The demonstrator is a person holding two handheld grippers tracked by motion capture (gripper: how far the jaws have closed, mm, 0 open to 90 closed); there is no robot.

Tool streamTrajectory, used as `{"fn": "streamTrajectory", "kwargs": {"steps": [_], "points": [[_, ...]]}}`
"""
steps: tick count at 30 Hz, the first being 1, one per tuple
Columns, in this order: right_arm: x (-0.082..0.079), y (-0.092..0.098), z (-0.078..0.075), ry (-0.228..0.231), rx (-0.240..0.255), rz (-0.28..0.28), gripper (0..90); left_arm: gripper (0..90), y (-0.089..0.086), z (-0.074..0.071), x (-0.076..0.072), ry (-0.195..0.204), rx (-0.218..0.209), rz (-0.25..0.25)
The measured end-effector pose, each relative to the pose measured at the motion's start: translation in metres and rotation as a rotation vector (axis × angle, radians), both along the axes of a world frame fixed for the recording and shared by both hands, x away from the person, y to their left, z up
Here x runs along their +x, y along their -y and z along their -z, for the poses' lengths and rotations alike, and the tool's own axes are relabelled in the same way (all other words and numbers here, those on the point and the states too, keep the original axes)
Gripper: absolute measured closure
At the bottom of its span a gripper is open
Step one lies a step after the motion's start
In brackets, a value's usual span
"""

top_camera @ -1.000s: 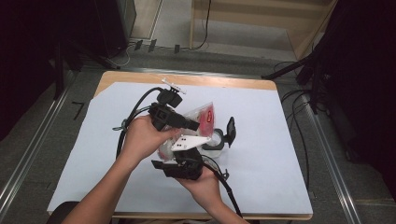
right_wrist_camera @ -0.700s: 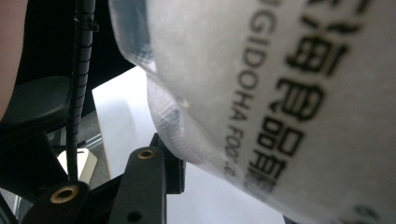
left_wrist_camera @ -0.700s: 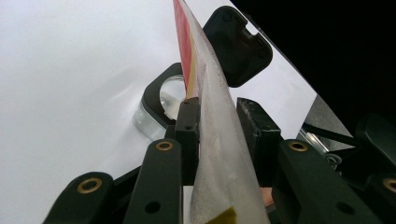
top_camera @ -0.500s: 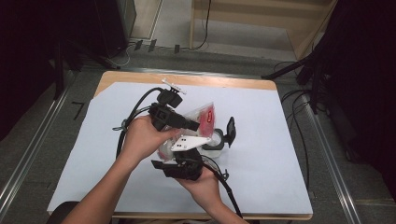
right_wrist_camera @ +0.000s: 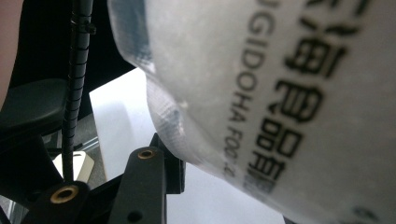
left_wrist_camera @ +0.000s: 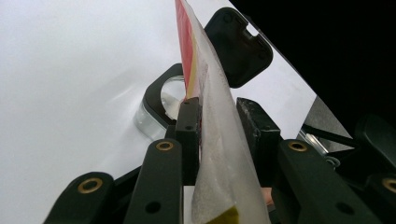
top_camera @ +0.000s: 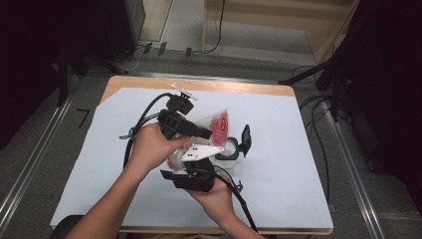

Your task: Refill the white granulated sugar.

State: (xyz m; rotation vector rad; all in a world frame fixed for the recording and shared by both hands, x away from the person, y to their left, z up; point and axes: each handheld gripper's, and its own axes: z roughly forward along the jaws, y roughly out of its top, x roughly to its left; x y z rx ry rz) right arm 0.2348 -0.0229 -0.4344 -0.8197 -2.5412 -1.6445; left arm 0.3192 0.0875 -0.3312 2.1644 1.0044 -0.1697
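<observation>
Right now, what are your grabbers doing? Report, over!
Left gripper shut on plastic bag. Right gripper under bag, grip unclear. Open jar just beyond.

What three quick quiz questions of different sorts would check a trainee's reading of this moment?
1. True or false: the clear jar on the table has its black flip lid open.
2. What does the left gripper hold between its fingers?
3. Where is the jar relative to the pouch in the left gripper view? A) beyond it B) inside it C) on top of it

Key: 1 true. 2 a frosted plastic pouch with a red stripe. 3 A.
</observation>
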Motion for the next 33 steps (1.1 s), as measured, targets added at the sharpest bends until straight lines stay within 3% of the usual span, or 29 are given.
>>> {"fn": "streamTrajectory", "kwargs": {"steps": [16, 33], "points": [[0.0045, -0.001, 0.001, 0.008, -0.003, -0.016, 63.5, 72.6, -0.002, -0.0004, -0.0006, 0.031, 0.01, -0.02], [0.0101, -0.0035, 0.0016, 0.003, -0.007, -0.036, 63.5, 72.5, -0.005, 0.0002, 0.0012, 0.037, 0.004, -0.045]]}}
